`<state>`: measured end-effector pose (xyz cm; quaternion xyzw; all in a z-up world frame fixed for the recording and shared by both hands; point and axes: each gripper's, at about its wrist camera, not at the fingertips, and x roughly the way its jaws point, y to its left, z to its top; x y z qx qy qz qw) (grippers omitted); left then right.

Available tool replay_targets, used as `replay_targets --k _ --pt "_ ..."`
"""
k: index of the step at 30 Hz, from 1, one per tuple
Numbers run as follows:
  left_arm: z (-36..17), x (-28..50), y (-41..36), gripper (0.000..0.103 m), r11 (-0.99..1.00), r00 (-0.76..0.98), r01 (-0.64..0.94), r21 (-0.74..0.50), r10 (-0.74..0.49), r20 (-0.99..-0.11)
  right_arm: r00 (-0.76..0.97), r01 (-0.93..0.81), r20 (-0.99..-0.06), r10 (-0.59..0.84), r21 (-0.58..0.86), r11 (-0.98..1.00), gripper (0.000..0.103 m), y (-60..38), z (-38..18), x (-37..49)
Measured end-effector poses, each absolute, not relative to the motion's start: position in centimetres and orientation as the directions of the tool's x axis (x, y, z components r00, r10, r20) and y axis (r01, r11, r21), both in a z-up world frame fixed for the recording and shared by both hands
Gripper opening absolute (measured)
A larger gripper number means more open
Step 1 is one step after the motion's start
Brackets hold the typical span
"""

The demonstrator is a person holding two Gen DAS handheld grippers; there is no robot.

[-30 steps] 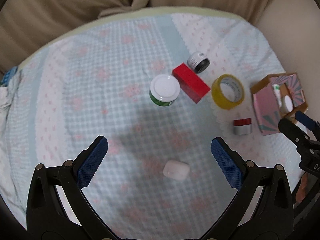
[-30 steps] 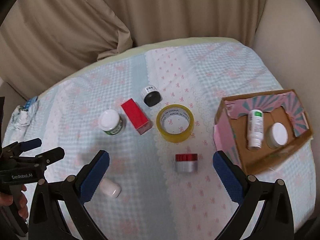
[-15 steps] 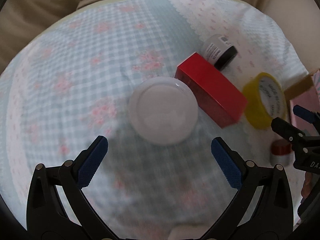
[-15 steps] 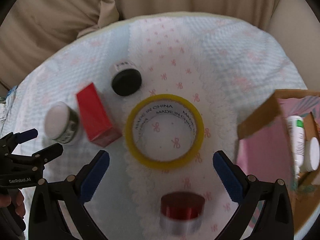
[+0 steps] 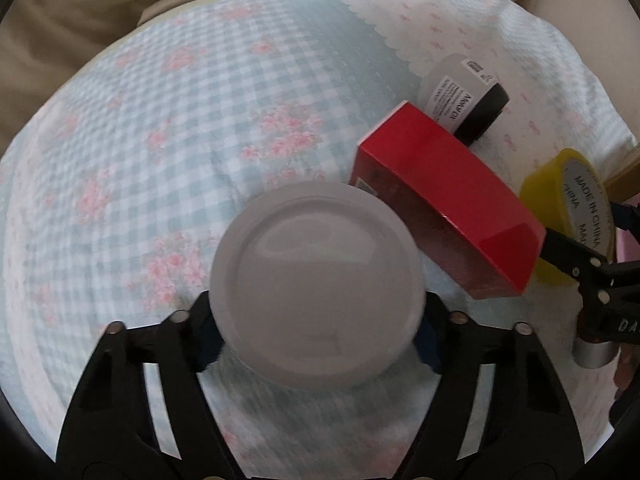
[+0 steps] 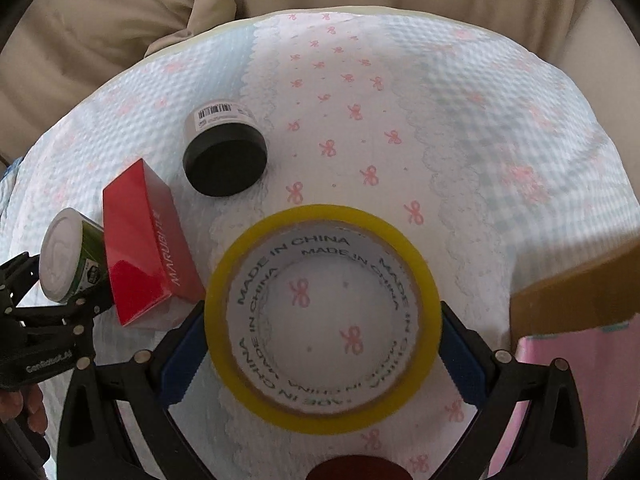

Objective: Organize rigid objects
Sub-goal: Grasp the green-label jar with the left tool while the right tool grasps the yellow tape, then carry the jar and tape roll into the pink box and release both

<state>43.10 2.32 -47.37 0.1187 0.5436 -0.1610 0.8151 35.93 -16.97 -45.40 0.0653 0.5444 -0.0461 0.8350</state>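
Observation:
My left gripper (image 5: pixel 318 336) has closed its blue pads on the green jar with a white lid (image 5: pixel 316 280), which also shows in the right wrist view (image 6: pixel 68 256). My right gripper (image 6: pixel 322 344) has its blue pads against both sides of the yellow tape roll (image 6: pixel 320 316), which lies flat on the cloth. A red box (image 5: pixel 448 208) lies beside the jar. A black-lidded jar (image 6: pixel 224 156) stands behind the box.
A cardboard box with a pink liner (image 6: pixel 576 296) stands at the right. A red-capped small jar (image 6: pixel 348 468) sits at my right gripper's base. The round table has a patterned cloth (image 6: pixel 400 120), with beige cushions behind.
Both grippers moved down and forward and closed: the left onto the white-lidded jar, the right onto the tape roll.

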Motion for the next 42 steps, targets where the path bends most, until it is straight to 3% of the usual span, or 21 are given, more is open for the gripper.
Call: replay_targets --k 11,18,33,42 --pt "-46.2 42.3 3.5 0.068 0.924 0.362 0.384 -0.006 -0.157 -0.919 0.412 0.157 -0.911 -0.028 0.040 0.987 0.097 -16.5 -44.5 35.9" --pt "-42.6 40.7 4.5 0.068 0.926 0.396 0.378 -0.010 -0.172 -0.902 0.445 0.169 -0.895 -0.035 0.046 0.985 0.097 -16.1 -41.4 34.7" --pt "-25.2 32.3 6.5 0.068 0.920 0.445 0.386 -0.063 -0.246 -0.861 0.504 0.198 -0.863 -0.042 0.068 0.978 0.097 -13.6 -25.3 25.2" --pt "-17.8 26.0 2.8 0.068 0.895 0.445 0.433 -0.105 -0.313 -0.839 0.515 0.226 -0.854 -0.072 0.054 0.973 0.097 -16.3 -17.4 18.6"
